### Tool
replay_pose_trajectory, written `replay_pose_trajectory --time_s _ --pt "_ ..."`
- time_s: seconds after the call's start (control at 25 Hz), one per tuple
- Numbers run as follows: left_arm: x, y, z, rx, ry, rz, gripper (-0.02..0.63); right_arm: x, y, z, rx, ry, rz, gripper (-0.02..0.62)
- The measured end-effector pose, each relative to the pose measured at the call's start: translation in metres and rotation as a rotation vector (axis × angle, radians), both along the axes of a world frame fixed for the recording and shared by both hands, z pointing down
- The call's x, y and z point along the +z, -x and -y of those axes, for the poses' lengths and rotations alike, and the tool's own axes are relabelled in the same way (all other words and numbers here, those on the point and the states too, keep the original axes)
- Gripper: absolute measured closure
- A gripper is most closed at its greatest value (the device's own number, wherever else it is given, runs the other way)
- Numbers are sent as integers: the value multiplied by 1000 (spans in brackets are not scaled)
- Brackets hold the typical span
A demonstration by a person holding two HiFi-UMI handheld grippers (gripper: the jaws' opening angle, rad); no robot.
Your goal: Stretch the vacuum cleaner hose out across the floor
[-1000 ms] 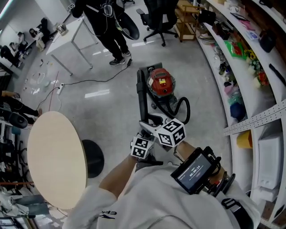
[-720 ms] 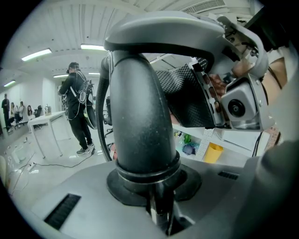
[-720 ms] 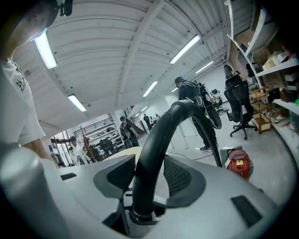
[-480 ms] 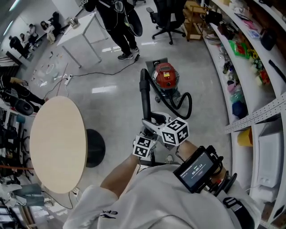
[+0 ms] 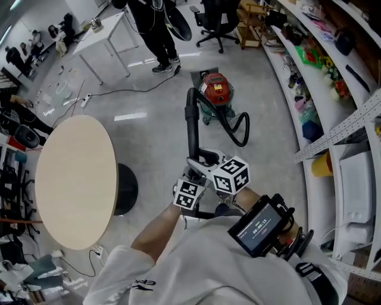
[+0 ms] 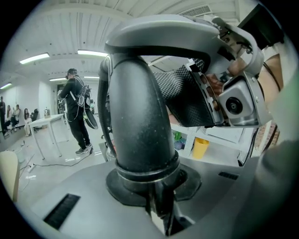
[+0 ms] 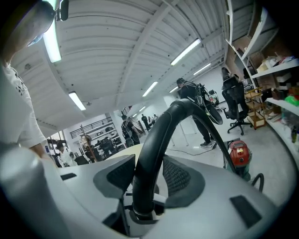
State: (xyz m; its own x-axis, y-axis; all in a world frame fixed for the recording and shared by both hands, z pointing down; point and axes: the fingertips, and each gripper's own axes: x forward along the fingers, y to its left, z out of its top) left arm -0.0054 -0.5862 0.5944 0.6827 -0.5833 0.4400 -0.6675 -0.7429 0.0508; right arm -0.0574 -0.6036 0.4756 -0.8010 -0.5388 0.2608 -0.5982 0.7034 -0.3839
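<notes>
While both grippers are clamped on it, the hose [image 5: 191, 122] runs up from them as a stiff black curved pipe. It then bends over and drops to the floor [image 5: 149, 137] in a loop that ends at the red vacuum cleaner [image 5: 215, 89]. The left gripper [image 5: 191, 180] is closed on the pipe's lower end, near the collar; its own view shows the pipe filling the gap between the jaws. The right gripper [image 5: 203, 161] grips the same pipe just above the left one, with its black mesh pads [image 7: 180, 177] pressing on either side. The two grippers sit close together, right in front of the person's body.

The vacuum cleaner stands upright on the floor, well ahead of the grippers, between a curved run of shelves [image 5: 333, 89] on the right and open floor on the left. A round tan worktop [image 5: 74, 179] is on the left, apart from the hose. Behind the vacuum cleaner are a standing person [image 5: 156, 33], an office chair [image 5: 215, 15] and a white worktop [image 5: 104, 33]. A thin cable [image 5: 119, 91] lies on the floor, and a yellow bin [image 5: 322, 165] sits under the shelves.
</notes>
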Motion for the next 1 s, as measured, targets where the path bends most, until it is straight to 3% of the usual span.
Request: replay_pose_trajectory --time_s 0.32,0.6,1.0 --pt "5 21 -73 33 -2 1 541 6 19 -69 26 27 -13 419" --pt "-1 23 -109 -23 -22 -14 541 1 24 -111 -25 2 -31 419" --pt "-10 -20 -183 -132 -58 -4 541 -9 -19 -195 -125 -23 -27 419"
